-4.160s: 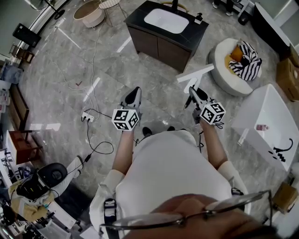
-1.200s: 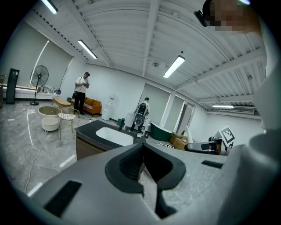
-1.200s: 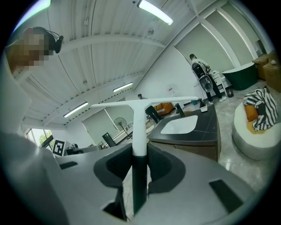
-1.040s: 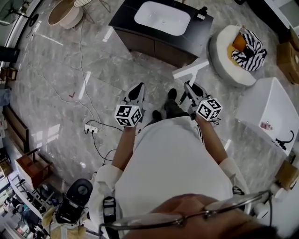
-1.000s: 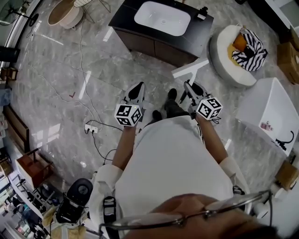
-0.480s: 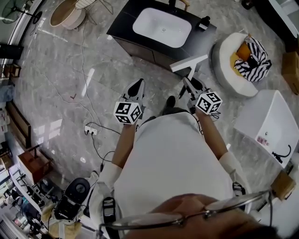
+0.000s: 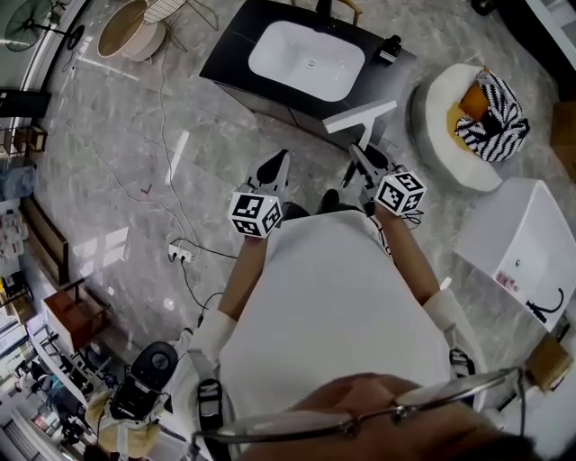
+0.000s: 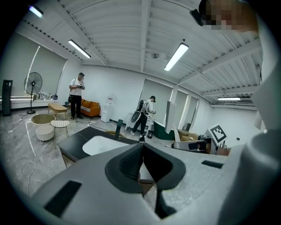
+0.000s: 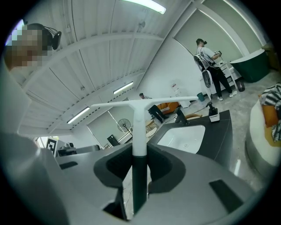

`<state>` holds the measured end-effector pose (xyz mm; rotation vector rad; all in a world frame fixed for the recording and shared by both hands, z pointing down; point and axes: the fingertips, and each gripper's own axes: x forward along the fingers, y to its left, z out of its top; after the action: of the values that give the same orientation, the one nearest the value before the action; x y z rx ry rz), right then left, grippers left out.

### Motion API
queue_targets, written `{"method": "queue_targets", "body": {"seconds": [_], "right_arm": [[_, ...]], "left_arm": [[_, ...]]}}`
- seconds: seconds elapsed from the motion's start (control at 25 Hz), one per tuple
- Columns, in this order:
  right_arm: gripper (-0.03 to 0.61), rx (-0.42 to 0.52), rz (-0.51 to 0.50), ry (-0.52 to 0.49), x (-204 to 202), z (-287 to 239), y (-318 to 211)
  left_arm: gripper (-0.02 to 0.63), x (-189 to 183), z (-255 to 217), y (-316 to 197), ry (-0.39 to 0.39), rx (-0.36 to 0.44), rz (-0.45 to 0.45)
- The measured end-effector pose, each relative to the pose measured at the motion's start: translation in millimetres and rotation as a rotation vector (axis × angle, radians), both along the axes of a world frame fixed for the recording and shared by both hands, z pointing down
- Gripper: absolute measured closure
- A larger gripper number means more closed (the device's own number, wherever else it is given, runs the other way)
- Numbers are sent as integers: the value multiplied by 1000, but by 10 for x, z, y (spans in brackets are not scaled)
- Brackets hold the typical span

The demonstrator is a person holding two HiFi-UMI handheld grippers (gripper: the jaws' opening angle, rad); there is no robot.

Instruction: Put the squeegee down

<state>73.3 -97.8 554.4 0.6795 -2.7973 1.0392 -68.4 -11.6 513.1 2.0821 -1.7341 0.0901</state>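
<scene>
Near the worktop's (image 7: pixel 229 49) front edge, my right fingers (image 9: pixel 115 166) clamp the squeegee (image 7: pixel 360 115), blade ahead for setting down; left fingers (image 8: pixel 128 165) together, empty.

What there is, counted
One squeegee (image 7: pixel 360 114); two grippers, left gripper (image 7: pixel 281 162) and right gripper (image 7: pixel 364 162); at twelve o'clock one vanity (image 7: pixel 236 49) with one basin (image 7: pixel 306 61) and one soap dispenser (image 7: pixel 389 49); one striped cushion (image 7: pixel 499 112) at two o'clock; one power strip (image 7: pixel 180 255).

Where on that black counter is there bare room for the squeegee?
The counter is bare left of the basin, and on the strip between basin and soap bottle. It is tight at the back, round the faucet.
</scene>
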Motion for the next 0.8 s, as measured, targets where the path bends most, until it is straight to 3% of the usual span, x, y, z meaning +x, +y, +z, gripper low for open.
{"method": "queue_targets", "body": {"seconds": [0.4, 0.8], "right_arm": [[479, -78, 31, 21, -202, 273, -159], [479, -126, 150, 60, -603, 390, -631]], "left_arm": [[609, -259, 199, -226, 33, -46, 18], [609, -707, 191, -1078, 74, -21, 197]]}}
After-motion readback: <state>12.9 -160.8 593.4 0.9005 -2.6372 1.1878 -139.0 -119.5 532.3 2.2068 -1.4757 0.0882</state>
